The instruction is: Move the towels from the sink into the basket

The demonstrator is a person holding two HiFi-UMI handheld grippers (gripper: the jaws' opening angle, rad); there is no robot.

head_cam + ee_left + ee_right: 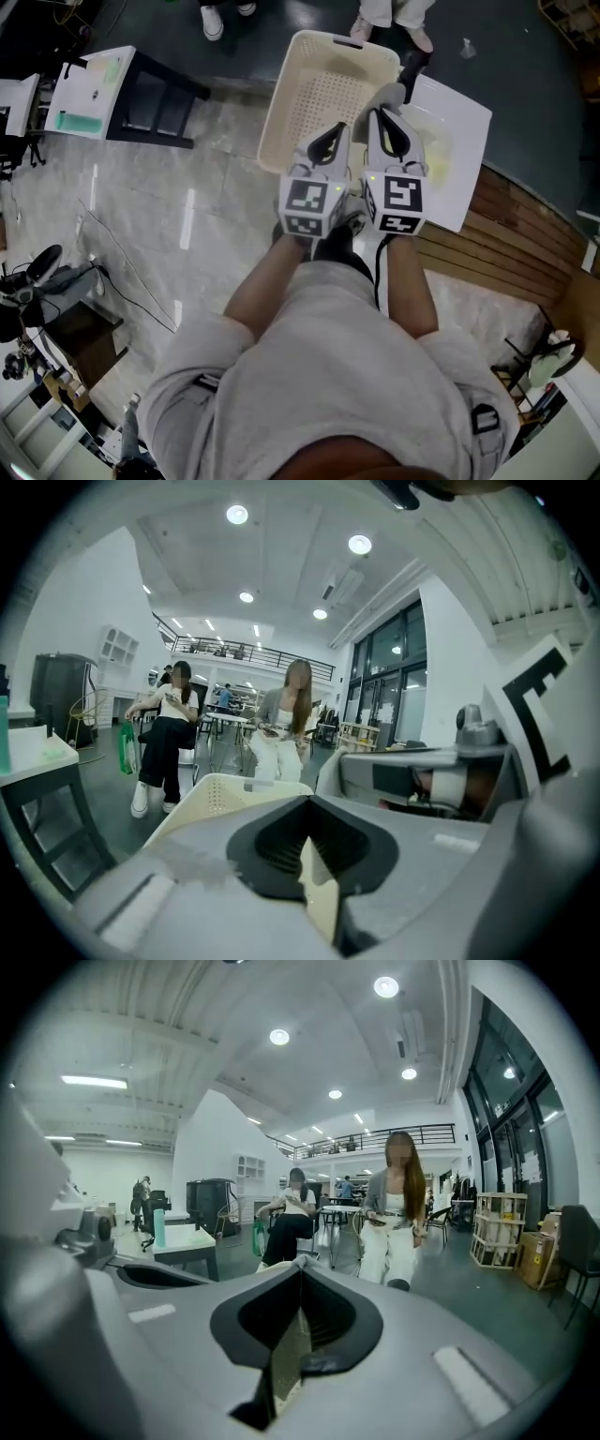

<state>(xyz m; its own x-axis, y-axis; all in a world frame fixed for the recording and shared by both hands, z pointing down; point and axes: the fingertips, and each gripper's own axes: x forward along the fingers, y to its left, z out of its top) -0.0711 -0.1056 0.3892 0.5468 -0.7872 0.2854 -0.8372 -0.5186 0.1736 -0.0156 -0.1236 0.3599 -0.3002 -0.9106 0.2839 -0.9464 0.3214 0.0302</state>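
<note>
Grey floor (141, 225); sink (441, 141) contents unclear

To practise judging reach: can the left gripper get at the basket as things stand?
Probably yes. The left gripper, jaws shut, hangs right at the near rim of the basket, which is open-topped, and nothing stands between them.

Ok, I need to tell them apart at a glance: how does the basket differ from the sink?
The basket is cream, with walls full of small holes; the sink is white and smooth. The basket sits on the left, the sink on the right. The part of the basket's inside that shows holds nothing; the sink's bowl is mostly hidden, so its contents can't be told. Both are roughly rectangular and stand side by side.
</note>
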